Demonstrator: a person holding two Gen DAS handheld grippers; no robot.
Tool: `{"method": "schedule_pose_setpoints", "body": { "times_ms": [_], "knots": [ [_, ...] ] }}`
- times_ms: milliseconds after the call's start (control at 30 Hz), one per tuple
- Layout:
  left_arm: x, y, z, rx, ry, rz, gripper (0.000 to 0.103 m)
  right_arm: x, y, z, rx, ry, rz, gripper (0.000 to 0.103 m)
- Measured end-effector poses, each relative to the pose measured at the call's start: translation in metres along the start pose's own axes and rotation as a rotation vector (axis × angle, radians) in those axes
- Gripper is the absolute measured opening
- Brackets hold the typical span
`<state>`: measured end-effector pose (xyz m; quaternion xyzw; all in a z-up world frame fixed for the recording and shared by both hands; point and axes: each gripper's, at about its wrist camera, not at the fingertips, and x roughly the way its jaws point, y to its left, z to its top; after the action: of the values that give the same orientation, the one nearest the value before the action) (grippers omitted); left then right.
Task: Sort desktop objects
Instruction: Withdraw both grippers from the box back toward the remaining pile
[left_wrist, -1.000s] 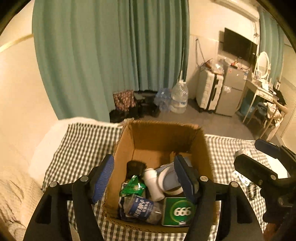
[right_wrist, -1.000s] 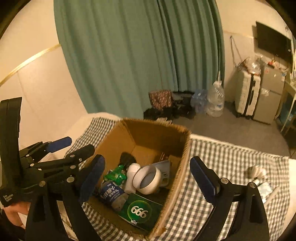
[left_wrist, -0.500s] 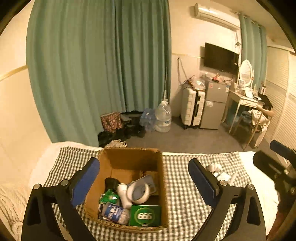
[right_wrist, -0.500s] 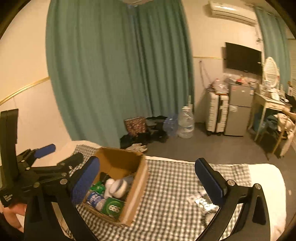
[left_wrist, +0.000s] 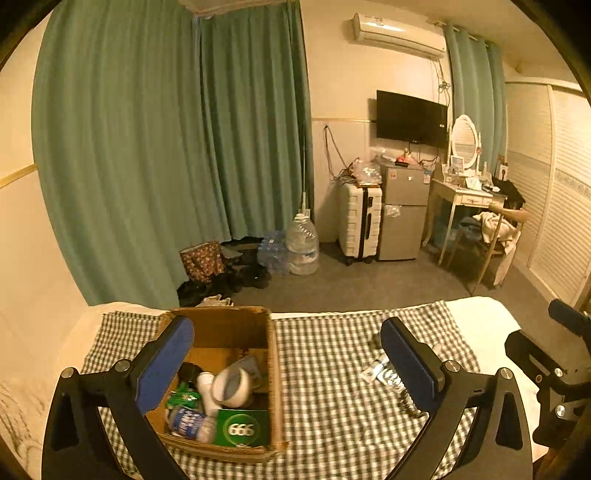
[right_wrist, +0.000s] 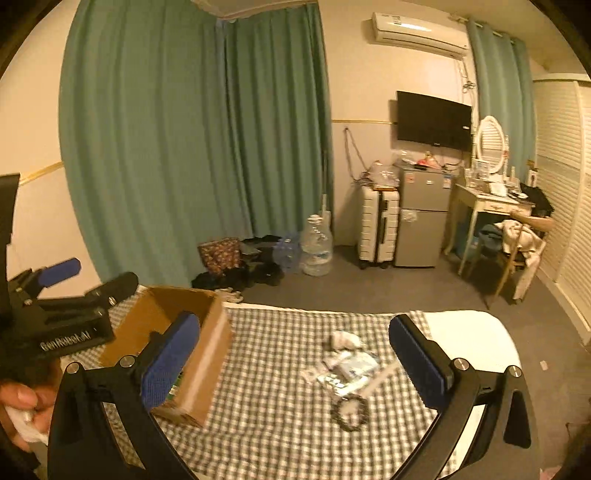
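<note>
A cardboard box (left_wrist: 271, 369) stands on the left of a checked cloth (left_wrist: 325, 369). It holds a white tape roll (left_wrist: 232, 384), a green "666" pack (left_wrist: 242, 428), a small bottle (left_wrist: 190, 426) and other items. The box also shows in the right wrist view (right_wrist: 207, 365). Loose items lie on the cloth at the right: a crumpled tissue (right_wrist: 343, 339), packets (right_wrist: 349, 369), a white stick (right_wrist: 382, 374) and a dark beaded ring (right_wrist: 351, 413). My left gripper (left_wrist: 284, 365) is open and empty above the box's right side. My right gripper (right_wrist: 295, 365) is open and empty above the cloth.
The cloth covers a white bed (right_wrist: 476, 332). Beyond its far edge is grey floor with a water jug (left_wrist: 303, 243), bags, a white suitcase (left_wrist: 360, 221), a small fridge (left_wrist: 402, 212) and a dressing table (left_wrist: 465, 206). Green curtains hang behind.
Both grippers have pulled back and up from the box, so the views are wider. The left gripper's jaws have opened wider. The right gripper has swung right towards the loose items.
</note>
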<state>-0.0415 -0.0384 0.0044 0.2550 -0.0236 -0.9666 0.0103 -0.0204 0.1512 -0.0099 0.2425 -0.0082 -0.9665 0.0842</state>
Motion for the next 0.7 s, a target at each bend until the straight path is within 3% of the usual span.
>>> {"method": "schedule_pose_setpoints", "body": {
  "times_ms": [233, 700],
  "knots": [
    [0.009, -0.03, -0.01, 0.003, -0.001, -0.022, 0.103, -0.004, -0.03, -0.021, 0.045, 0.001, -0.078, 0.103],
    [0.059, -0.073, -0.045, 0.038, 0.051, -0.052, 0.103, 0.039, -0.083, -0.064, 0.144, 0.069, -0.101, 0.103]
  ]
}}
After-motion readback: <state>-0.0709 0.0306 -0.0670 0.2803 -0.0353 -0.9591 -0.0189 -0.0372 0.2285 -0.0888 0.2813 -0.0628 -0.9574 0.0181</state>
